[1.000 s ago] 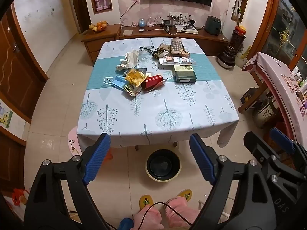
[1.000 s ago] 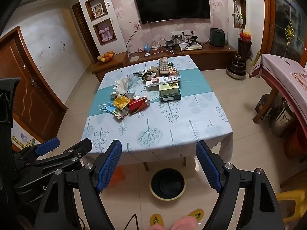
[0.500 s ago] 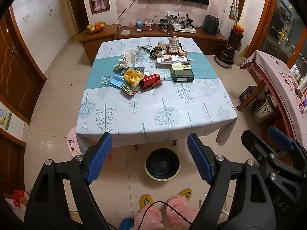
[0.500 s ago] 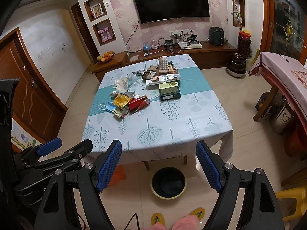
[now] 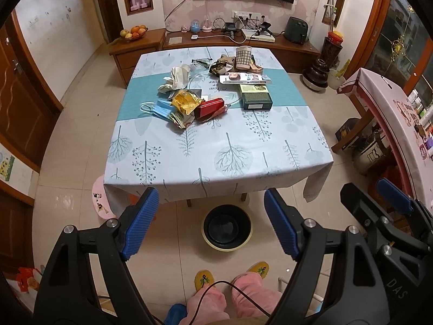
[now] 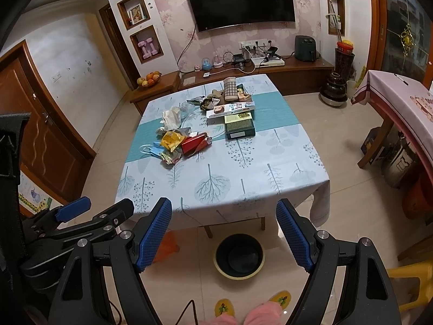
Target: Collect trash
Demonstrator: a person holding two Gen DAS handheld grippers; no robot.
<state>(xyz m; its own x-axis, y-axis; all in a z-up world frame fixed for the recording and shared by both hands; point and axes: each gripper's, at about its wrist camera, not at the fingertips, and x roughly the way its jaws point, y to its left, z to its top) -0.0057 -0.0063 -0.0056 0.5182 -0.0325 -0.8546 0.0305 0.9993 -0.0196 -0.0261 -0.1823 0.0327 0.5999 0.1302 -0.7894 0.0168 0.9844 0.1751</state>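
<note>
A pile of trash lies on the table (image 5: 230, 173): a red wrapper (image 5: 209, 107), a yellow packet (image 5: 185, 101), a blue face mask (image 5: 159, 108) and crumpled white paper (image 5: 176, 77). A round dark bin with a cream rim (image 5: 228, 227) stands on the floor under the table's near edge. My left gripper (image 5: 211, 216) hangs open and empty above the floor, well short of the table. My right gripper (image 6: 223, 226) is likewise open and empty, with the bin (image 6: 239, 256) seen between its fingers.
A green box (image 5: 255, 97), a long white box (image 5: 245, 78) and a checked cup (image 5: 243, 57) sit farther back on the table. A pink-covered table (image 5: 400, 113) stands at right, a wooden door (image 5: 19, 103) at left. The person's pink trousers and yellow slippers (image 5: 204, 279) show below.
Both views have tilted up a little, so the table sits slightly lower in frame. Both grippers stay open and empty.
</note>
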